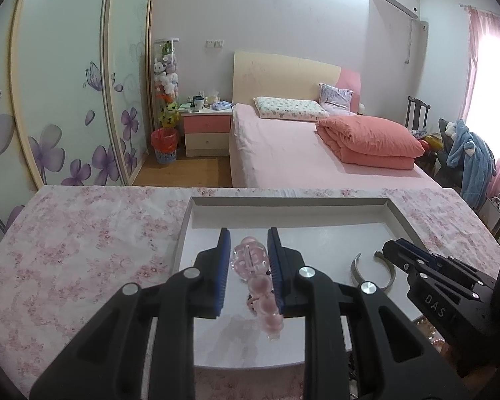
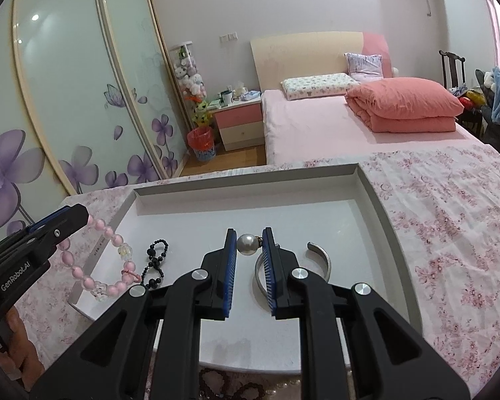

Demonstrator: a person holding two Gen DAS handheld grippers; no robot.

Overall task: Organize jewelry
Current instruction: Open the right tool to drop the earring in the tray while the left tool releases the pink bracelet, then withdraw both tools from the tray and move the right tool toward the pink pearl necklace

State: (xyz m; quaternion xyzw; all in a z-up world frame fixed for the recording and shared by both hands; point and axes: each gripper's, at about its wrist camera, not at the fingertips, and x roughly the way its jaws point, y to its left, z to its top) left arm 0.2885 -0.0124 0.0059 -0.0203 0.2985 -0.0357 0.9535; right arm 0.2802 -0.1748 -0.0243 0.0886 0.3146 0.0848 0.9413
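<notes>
My left gripper [image 1: 249, 237] is shut on a pink bead bracelet [image 1: 257, 268], held over the white tray [image 1: 283, 201]. In the right wrist view that bracelet [image 2: 100, 266] hangs in a loop from the left gripper [image 2: 78, 216] above the tray's left rim [image 2: 123, 213]. My right gripper [image 2: 249, 237] is shut on a pearl piece [image 2: 246, 243] with a small dark fitting, just above the tray floor. A silver open bangle [image 2: 324, 260] lies in the tray right under the right gripper [image 1: 398, 250]. The bangle [image 1: 358, 268] shows in the left wrist view too. A black bead piece [image 2: 156, 261] lies in the tray's left part.
The tray rests on a pink floral cloth [image 2: 450, 233] over a table. Loose brown beads [image 2: 216, 383] and pearl beads [image 2: 285, 383] lie on the cloth at the tray's near edge. A hand [image 2: 20, 343] holds the left gripper. A bed [image 2: 350, 126] stands beyond.
</notes>
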